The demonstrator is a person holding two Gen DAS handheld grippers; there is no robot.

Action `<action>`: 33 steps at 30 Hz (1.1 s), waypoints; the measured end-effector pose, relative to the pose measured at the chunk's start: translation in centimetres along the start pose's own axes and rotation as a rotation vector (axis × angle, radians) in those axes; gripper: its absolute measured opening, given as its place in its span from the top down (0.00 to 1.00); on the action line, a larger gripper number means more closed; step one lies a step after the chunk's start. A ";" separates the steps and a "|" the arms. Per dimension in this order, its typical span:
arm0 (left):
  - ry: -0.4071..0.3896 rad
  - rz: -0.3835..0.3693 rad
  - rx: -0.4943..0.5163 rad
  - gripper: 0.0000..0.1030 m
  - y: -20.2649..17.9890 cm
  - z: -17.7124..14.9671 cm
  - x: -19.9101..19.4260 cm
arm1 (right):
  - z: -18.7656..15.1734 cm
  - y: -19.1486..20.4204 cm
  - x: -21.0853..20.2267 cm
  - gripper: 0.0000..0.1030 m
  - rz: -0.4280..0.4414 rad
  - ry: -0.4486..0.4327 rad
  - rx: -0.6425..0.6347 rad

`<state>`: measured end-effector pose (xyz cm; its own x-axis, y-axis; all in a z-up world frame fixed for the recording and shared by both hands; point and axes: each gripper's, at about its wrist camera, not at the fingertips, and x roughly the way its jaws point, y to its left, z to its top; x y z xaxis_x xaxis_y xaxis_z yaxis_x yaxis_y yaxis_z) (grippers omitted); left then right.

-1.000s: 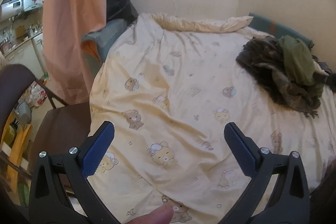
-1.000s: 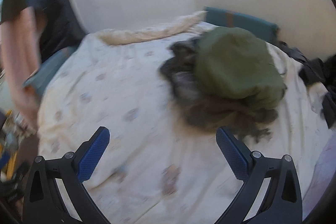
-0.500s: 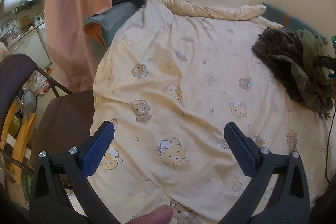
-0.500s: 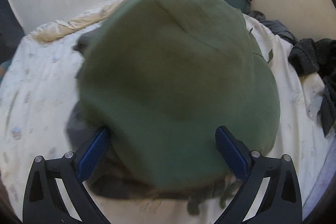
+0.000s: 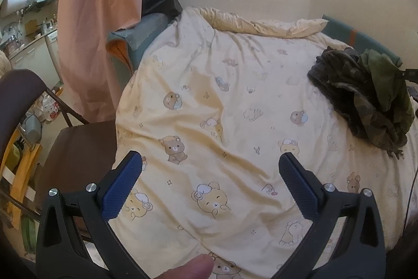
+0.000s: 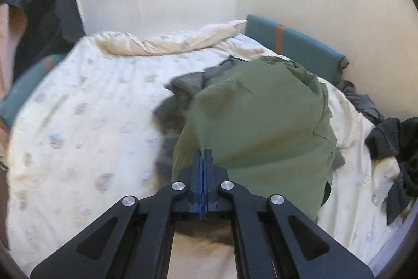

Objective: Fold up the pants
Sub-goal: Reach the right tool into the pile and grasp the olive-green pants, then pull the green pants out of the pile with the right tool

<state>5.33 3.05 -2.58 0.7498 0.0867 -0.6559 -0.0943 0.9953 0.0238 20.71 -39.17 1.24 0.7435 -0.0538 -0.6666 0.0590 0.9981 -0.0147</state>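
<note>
Olive green pants [image 6: 261,122] lie bunched on a pile of clothes on the bed. My right gripper [image 6: 203,152] is shut on a pinch of the green fabric and pulls it up into a taut ridge. In the left wrist view the green pants [image 5: 384,80] sit on a camouflage garment [image 5: 347,85] at the bed's far right. My left gripper [image 5: 210,169] is open and empty, above the bear-print duvet [image 5: 222,109] near its front edge.
Dark grey clothes [image 6: 392,137] lie at the bed's right side. A teal cushion [image 6: 292,43] rests against the wall. A brown chair [image 5: 65,148] stands left of the bed, with an orange curtain [image 5: 96,17] behind it.
My right gripper has shut on the green pants and drawn back, lifting the fabric. My left gripper stays open and has shifted only slightly over the duvet.
</note>
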 end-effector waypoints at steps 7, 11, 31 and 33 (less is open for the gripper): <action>-0.034 -0.004 -0.008 0.00 0.6 0.3 -1.6 | -2.3 6.0 -9.0 1.00 0.272 -0.071 -0.109; -0.040 0.008 -0.041 0.00 1.5 0.8 -2.0 | -4.7 12.6 -14.4 1.00 0.502 -0.076 -0.217; 0.014 0.092 -0.137 0.00 5.2 0.9 -1.5 | -19.0 16.9 -10.8 0.14 0.726 0.482 -0.016; 0.021 0.094 -0.131 0.00 4.8 0.8 -1.4 | -17.4 16.3 -9.9 0.14 0.660 0.457 -0.011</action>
<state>4.33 7.73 -0.94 0.7197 0.1765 -0.6714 -0.2490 0.9684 -0.0122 2.77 -21.90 -5.36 0.2766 0.5620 -0.7795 -0.3058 0.8205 0.4830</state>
